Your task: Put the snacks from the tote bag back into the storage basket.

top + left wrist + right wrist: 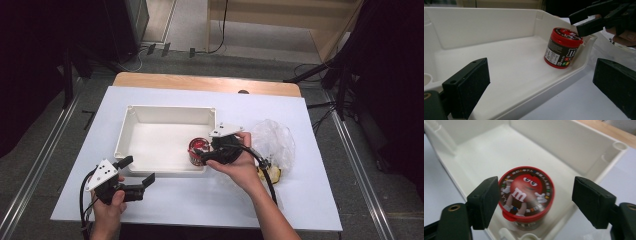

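- The bench [200,200] has a white cover, and I stand at its near edge with tongs in each hand.
- A white tray [165,120] sits on it, open side up, a little left of the middle.
- A crumpled clear plastic bag [275,140] lies just right of the tray, with something yellow at its near edge.
- My left tongs [137,172] rest low at the tray's near left corner, jaws spread wide with nothing between them.
- My right tongs [535,202] hang over the tray's near right corner, jaws wide apart on either side of the candy tub; the left one looks close to its lid, the right one stands clear of it.
- The candy tub [526,195], red-lidded, stands upright inside the tray in that near right corner.
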`<state>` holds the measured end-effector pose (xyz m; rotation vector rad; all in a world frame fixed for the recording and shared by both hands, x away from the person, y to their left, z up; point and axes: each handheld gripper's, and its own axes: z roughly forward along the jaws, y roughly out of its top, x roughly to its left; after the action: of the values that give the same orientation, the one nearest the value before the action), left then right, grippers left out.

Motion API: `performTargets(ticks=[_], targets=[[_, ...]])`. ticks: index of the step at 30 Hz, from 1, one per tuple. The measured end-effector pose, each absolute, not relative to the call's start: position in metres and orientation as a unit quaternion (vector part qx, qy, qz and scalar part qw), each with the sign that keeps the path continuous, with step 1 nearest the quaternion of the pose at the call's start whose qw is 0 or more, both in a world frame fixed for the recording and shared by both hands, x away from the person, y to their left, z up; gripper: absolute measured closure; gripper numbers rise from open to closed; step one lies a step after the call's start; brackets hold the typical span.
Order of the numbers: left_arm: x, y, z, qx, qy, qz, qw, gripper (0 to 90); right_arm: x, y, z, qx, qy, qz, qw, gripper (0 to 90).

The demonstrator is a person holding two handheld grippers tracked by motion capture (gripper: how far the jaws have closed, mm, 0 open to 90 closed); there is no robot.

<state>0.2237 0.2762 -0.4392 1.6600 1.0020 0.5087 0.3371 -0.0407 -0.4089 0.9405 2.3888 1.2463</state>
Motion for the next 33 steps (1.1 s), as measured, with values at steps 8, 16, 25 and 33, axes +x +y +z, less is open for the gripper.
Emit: performTargets(ticks=[8,16,25,33], targets=[[0.224,0.274,-0.440,0.702,0.420,0.214,0.535,1.0,0.335,-0.064,-0.402,0.355,0.808,0.441,0.163,14.9],[0.224,0.274,-0.441,0.704,0.420,0.213,0.531,1.0,0.332,-0.086,-0.395,0.371,0.794,0.450,0.173,14.3],[0.224,0.273,-0.442,0.704,0.421,0.213,0.531,1.1,0.330,-0.102,-0.394,0.385,0.786,0.449,0.178,14.3],[0.224,0.273,-0.442,0.704,0.421,0.213,0.530,1.0,0.327,-0.118,-0.394,0.397,0.777,0.452,0.185,14.3]])
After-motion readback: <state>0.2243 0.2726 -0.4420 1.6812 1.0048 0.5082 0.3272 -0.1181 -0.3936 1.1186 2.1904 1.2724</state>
